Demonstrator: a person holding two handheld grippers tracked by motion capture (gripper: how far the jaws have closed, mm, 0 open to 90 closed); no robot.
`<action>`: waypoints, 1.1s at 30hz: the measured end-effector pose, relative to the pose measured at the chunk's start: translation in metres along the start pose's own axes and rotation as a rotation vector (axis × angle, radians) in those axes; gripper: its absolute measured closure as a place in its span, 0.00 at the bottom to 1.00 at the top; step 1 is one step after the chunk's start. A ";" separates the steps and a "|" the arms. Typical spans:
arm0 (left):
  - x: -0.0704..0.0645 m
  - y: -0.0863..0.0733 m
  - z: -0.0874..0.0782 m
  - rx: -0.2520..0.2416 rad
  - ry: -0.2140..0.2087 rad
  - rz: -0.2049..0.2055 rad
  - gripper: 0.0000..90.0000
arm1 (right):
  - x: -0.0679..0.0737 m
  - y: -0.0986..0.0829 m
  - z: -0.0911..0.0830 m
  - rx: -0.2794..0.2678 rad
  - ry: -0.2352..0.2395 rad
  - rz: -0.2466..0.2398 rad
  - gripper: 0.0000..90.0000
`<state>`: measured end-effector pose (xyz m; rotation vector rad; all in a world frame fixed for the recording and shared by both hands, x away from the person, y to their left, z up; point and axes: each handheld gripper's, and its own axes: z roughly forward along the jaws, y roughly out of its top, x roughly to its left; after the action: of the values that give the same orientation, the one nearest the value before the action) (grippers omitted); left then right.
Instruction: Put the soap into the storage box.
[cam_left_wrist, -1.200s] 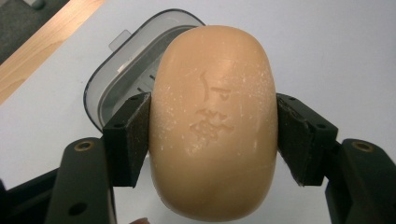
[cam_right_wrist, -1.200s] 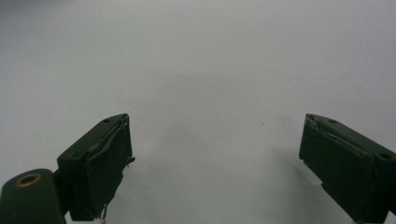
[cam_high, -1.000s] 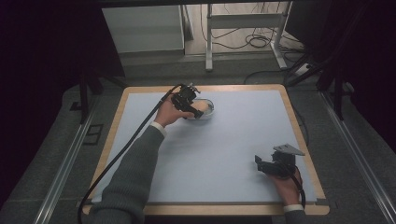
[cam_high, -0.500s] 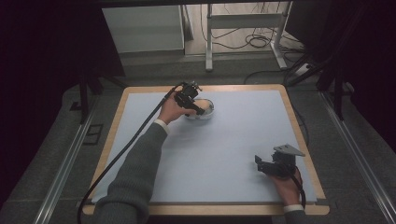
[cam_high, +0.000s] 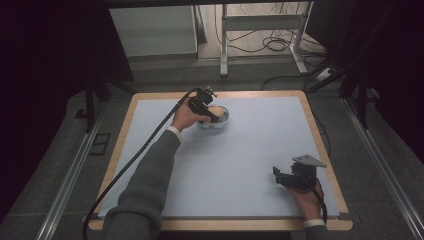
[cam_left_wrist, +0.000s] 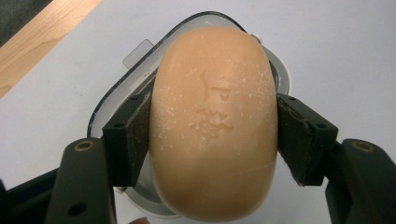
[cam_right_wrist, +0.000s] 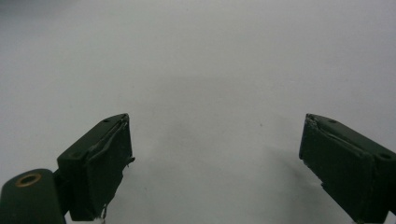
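- Peach-coloured soap (cam_left_wrist: 214, 123) is clamped between the left gripper's (cam_left_wrist: 214, 135) jaws, just over a white dish (cam_left_wrist: 116, 100); contact with the dish cannot be told.
- Soap and dish are seen at upper centre of the high view, near the mat's (cam_high: 250, 150) far edge.
- Bare mat surrounds the dish; wooden table (cam_left_wrist: 32, 42) edge is seen at upper left.
- At lower right, the right gripper (cam_high: 295, 175) is held with jaws spread wide, nothing between them, well apart from the dish.

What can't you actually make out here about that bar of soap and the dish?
- Soap dish floor, left gripper view: hidden by the soap bar.
- Whether the soap rests in the dish or hangs above it: unclear.
- Stamped mark on the soap: too faint to read.
- High view: left hand-held gripper covers most of the soap.
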<state>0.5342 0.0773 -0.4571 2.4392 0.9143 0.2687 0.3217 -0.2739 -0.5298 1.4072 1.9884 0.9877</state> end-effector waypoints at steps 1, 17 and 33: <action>0.000 0.000 0.001 -0.001 -0.001 -0.002 0.36 | 0.000 0.000 0.000 0.000 0.000 0.000 0.11; -0.004 0.001 -0.007 -0.066 0.006 -0.018 0.32 | 0.000 0.000 0.000 0.000 0.000 -0.001 0.11; -0.030 -0.045 -0.051 -0.107 0.017 -0.011 0.25 | 0.001 0.000 0.000 0.004 -0.004 -0.010 0.11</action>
<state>0.4680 0.1066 -0.4377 2.3367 0.8970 0.3269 0.3219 -0.2730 -0.5300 1.3988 1.9935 0.9766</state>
